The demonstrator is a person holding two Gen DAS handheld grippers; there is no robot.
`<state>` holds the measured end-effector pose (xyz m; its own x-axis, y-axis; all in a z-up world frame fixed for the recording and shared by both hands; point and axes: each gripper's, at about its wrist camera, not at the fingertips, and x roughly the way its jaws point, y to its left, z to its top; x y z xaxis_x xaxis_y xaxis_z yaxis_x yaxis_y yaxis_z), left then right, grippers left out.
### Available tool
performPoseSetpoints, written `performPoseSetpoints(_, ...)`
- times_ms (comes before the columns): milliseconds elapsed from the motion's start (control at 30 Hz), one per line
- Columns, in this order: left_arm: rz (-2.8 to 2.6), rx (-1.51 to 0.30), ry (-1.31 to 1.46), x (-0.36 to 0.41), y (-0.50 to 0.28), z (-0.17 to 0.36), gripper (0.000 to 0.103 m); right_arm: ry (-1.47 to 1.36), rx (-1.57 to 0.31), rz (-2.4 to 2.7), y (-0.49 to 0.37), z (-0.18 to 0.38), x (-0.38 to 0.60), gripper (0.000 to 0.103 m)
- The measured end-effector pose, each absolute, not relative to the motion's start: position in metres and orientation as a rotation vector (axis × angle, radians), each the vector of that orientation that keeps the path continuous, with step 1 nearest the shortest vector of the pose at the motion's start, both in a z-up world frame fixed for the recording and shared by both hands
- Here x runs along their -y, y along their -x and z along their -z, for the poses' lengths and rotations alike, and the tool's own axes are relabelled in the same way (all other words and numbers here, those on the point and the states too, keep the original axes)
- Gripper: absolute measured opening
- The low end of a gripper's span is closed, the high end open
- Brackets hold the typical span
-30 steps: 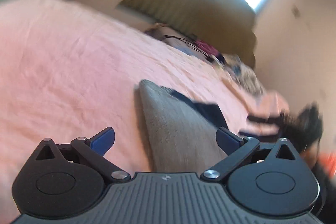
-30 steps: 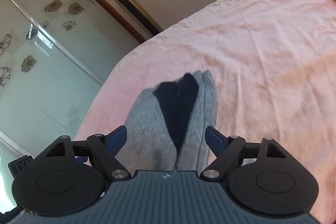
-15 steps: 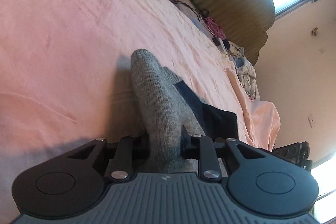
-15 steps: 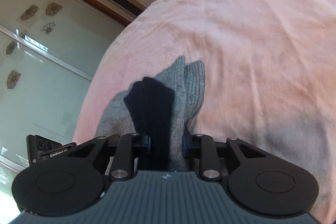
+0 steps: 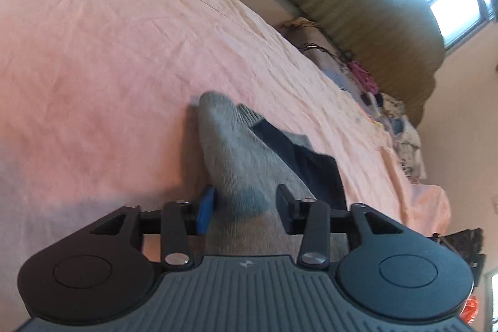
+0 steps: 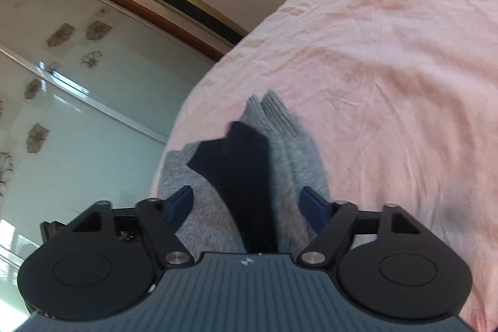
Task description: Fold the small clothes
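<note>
Pink bed sheet (image 5: 124, 58) under grey socks (image 5: 236, 151) with dark navy heels, left gripper (image 5: 246, 204) and right gripper (image 6: 247, 204) both opening, released, socks lying between their jaws

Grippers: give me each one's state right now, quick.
Left gripper: jaws opening, grey sock between them, pads off it.
Right gripper: jaws opening, the sock's grey and dark parts between them, not gripped.

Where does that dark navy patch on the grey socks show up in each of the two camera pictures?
Left wrist view: navy patch right of centre, beyond the right finger.
Right wrist view: navy patch at centre, running between the fingers.
Shared landmark: the pink bedsheet under the grey socks.
</note>
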<state>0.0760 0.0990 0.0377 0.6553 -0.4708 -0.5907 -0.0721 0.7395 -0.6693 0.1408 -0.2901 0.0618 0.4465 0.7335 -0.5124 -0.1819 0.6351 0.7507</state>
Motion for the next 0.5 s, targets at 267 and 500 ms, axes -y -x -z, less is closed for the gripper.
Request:
performPoseSetpoints(267,0.375,-0.868,0.844,-0.072,0.004,-0.004,0.071,-0.564,-1.027,-0.699,-0.062,-0.048,0.310,0.074)
performPoseSetpoints(500,0.317,-0.927,0.654,-0.081,0.011,-0.015,0.017,-0.509,-1.059,-0.738,-0.040,-0.046,0.290,0.026)
